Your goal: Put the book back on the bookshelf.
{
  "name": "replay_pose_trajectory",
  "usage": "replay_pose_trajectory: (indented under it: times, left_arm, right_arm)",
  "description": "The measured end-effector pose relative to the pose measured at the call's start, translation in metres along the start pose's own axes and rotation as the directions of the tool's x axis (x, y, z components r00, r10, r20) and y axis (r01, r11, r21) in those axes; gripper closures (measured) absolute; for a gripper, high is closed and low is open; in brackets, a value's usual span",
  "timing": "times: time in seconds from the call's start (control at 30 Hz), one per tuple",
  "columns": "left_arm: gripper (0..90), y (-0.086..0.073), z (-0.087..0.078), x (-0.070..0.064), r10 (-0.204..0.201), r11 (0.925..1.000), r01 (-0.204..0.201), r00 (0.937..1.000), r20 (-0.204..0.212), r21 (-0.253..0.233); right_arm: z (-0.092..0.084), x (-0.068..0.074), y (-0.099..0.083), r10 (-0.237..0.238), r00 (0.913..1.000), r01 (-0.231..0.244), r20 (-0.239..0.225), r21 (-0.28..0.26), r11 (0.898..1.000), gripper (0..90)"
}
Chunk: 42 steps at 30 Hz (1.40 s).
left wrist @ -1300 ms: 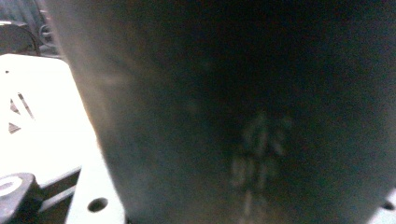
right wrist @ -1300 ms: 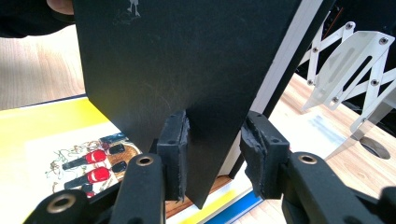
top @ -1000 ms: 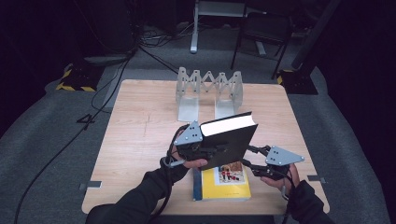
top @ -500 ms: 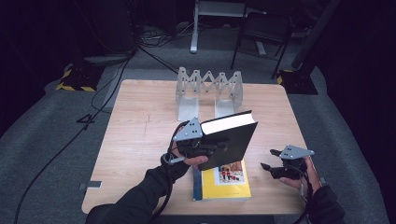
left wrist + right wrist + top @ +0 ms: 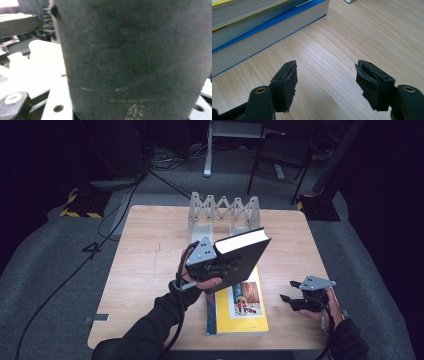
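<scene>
A light wooden table (image 5: 150, 265) stands on grey carpet in a dark room, seen from above. At its far edge stands a white zigzag book rack (image 5: 223, 212), its slots unfilled. Near the front edge, a little right of centre, lies a flat stack of books: a yellow-covered book (image 5: 246, 307) with a picture on its front lies on top of a blue-covered book (image 5: 269, 35), whose page edges face the right gripper view. Above the far left corner of that stack, a black hardback book (image 5: 242, 260) is held clear of the table, tilted, its pale page block facing up and away toward the rack. The left gripper (image 5: 212, 265), in a dark-sleeved hand coming in from the bottom, is clamped on this book's near left side; its jaws have just been closing further on it, and in the left gripper view the dark cover (image 5: 135, 57) rises close before the camera with faint pale characters at the bottom. The right gripper (image 5: 292, 292) sits low over bare wood to the right of the stack, well apart from the black book, its jaws spread with nothing between them (image 5: 325, 82).
</scene>
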<state>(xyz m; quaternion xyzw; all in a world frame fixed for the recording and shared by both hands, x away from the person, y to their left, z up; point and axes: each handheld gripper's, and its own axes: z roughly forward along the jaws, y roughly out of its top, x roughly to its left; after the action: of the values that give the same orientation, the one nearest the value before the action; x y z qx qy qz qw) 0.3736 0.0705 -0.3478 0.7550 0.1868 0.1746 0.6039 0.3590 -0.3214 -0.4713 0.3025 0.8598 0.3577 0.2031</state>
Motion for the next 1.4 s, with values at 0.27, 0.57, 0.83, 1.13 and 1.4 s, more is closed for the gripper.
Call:
replay_pose_trajectory:
  times: [0.27,0.57,0.83,1.13,1.4]
  left_arm:
    - [51.5,-0.003,-0.025,0.027,-0.003,0.9998,0.006,0.984,-0.178,0.018]
    - [51.6,-0.013,-0.037,0.051,-0.025,0.9987,0.038,0.9476,-0.319,0.033]
    - [51.7,-0.023,-0.033,0.071,-0.05,0.9978,0.063,0.9195,-0.39,0.021]
    - [51.7,-0.033,0.003,0.086,-0.042,0.9968,0.068,0.8893,-0.455,0.041]
    - [51.7,-0.044,0.021,0.094,-0.055,0.995,0.089,0.8684,-0.493,0.046]
  right_arm:
    - [0.002,-0.001,-0.001,0.002,0.9999,-0.002,0.012,0.005,1.0,33.4]
    - [0.004,-0.001,-0.001,-0.008,0.9998,0.008,0.017,0.006,1.0,33.4]
    - [0.005,-0.001,-0.001,-0.013,0.9997,0.013,0.02,0.009,1.0,33.4]
    - [0.006,-0.001,-0.002,-0.01,0.9997,0.01,0.02,0.014,1.0,33.4]
    - [0.005,-0.002,-0.003,-0.001,0.9997,0.001,0.026,0.007,1.0,33.1]
